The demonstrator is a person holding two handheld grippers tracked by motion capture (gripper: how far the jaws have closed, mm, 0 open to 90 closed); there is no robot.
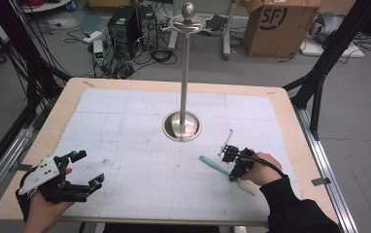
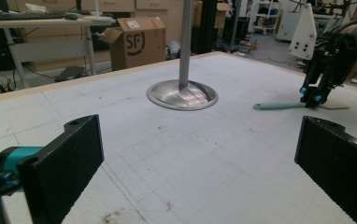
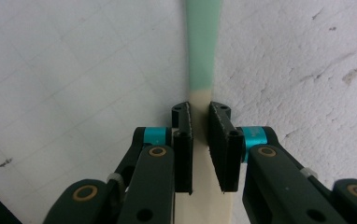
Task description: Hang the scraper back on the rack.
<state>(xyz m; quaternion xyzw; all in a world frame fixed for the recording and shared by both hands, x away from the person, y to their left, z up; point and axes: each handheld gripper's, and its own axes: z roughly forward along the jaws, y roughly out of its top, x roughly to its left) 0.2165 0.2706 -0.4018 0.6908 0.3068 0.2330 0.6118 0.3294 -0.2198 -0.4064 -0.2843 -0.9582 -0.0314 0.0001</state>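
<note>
We held the right gripper point(image 1: 233, 167) closed on the spatula point(image 1: 216, 167), at its cream neck beside the green handle; it lay flat on the white mat point(image 1: 140, 126). Our left gripper point(image 1: 84, 171) stood wide apart, holding nothing.

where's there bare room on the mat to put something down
Bare: the mat left of the stand, and between the left gripper and the spatula. Crowded: front right, where the right gripper grips the spatula.

Both claws are black with teal joint caps and brass-ringed screws; left claw point(image 1: 84, 170) wears a white holed plate, right claw point(image 1: 232, 167) trails a black cable, black sleeve point(image 1: 290, 206) behind it.
</note>
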